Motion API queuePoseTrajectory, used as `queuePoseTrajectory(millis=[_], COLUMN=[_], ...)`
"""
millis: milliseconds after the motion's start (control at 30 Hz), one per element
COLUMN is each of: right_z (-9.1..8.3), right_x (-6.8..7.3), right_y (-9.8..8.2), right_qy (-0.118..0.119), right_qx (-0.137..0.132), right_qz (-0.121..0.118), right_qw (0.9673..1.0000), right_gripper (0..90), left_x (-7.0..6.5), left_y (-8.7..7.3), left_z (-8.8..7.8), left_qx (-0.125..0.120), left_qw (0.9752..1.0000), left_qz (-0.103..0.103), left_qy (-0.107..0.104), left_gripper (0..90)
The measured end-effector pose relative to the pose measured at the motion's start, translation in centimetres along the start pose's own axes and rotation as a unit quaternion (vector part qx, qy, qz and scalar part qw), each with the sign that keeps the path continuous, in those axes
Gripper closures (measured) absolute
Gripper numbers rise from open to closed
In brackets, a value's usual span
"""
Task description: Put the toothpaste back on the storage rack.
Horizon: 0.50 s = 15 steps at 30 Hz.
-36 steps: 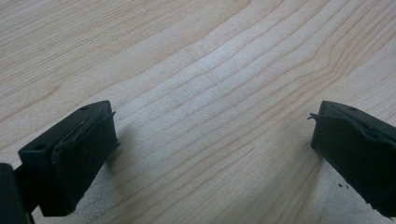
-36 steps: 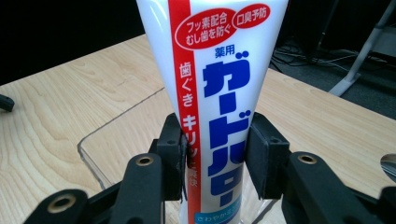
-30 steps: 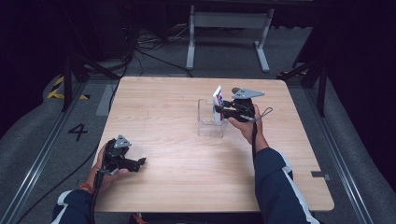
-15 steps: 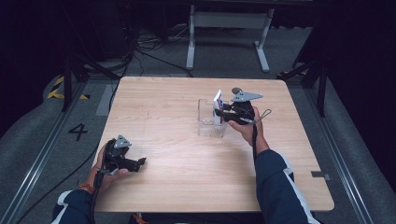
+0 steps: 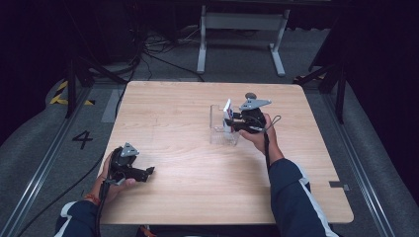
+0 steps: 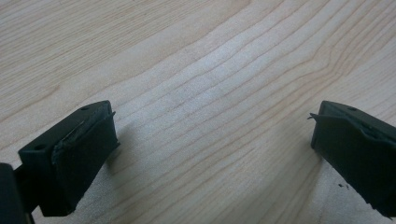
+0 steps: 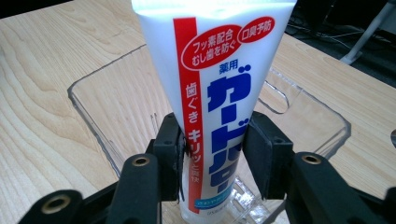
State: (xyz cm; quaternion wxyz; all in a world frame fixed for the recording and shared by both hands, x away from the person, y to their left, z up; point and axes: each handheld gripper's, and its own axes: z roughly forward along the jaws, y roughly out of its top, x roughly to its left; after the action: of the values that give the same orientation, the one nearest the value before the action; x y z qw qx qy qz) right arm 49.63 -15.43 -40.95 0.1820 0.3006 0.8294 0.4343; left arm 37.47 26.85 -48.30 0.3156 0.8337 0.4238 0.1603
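A white toothpaste tube (image 7: 219, 70) with a red stripe and blue lettering stands upright in a clear plastic box (image 7: 116, 93) on the wooden table. My right gripper (image 7: 215, 149) is shut on the tube's lower part, one pad against each side. In the high view the tube (image 5: 228, 114) sits at the right side of the box (image 5: 216, 126), right of the table's middle, with the right gripper (image 5: 233, 123) reaching in from the right. My left gripper (image 5: 148, 171) rests low at the front left, open, with bare wood between its jaws (image 6: 210, 140).
The wooden table (image 5: 197, 187) has its left edge close to my left hand. Beyond the far edge stands a grey metal frame (image 5: 242, 29) among cables on the dark floor. A floor rail (image 5: 44, 168) runs along the left.
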Motion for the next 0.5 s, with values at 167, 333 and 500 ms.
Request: queuePoseTrajectory(millis=[167,333,500], right_z=[-0.02,0.01,-0.03], right_x=[-0.02,-0.02,-0.04], right_y=[0.05,0.08,0.09], right_qy=[0.002,0.003,0.008], right_qx=[0.003,0.003,0.001], right_qz=[0.001,0.002,0.006], right_qw=[1.0,1.0,1.0], right_gripper=[59.8,58.8,58.7], left_x=[0.01,-0.01,0.01], left_y=[0.0,0.0,0.0], left_z=[0.0,0.0,0.01], left_qx=[0.0,0.0,-0.001], left_qw=[1.0,1.0,1.0], left_qz=[0.001,-0.001,0.001], left_qy=[0.0,0.0,0.0], left_gripper=[0.6,0.6,0.6])
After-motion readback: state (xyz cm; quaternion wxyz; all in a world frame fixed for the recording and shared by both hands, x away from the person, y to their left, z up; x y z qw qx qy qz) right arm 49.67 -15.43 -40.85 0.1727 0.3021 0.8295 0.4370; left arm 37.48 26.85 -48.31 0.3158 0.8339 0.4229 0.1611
